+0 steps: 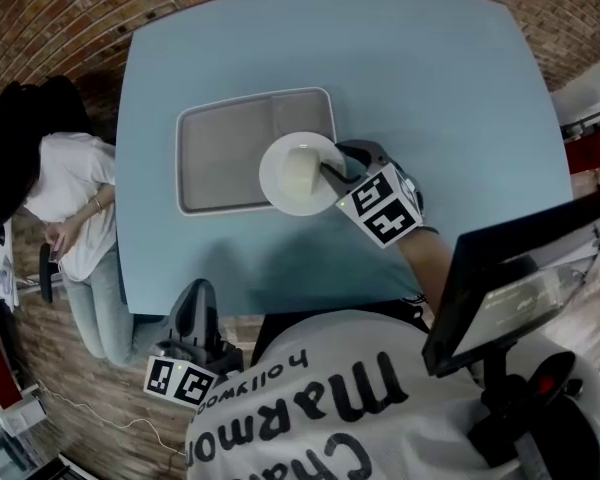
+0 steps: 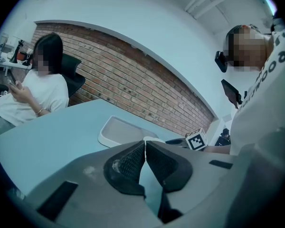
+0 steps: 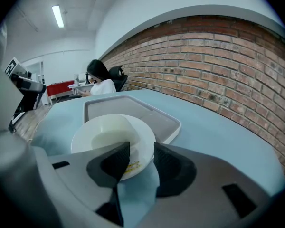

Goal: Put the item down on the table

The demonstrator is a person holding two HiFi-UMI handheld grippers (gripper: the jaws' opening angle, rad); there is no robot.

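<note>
The white bowl (image 1: 298, 174) is gripped at its rim by the right gripper (image 1: 331, 169) over the grey tray's (image 1: 212, 158) corner on the blue counter (image 1: 400, 68), while the left gripper's (image 2: 145, 147) jaws are pressed together on nothing.

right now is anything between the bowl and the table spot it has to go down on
Partly. The white bowl, held at its rim by the right gripper, overlaps the grey tray's near right corner in the head view. The blue table right of the tray looks bare.
</note>
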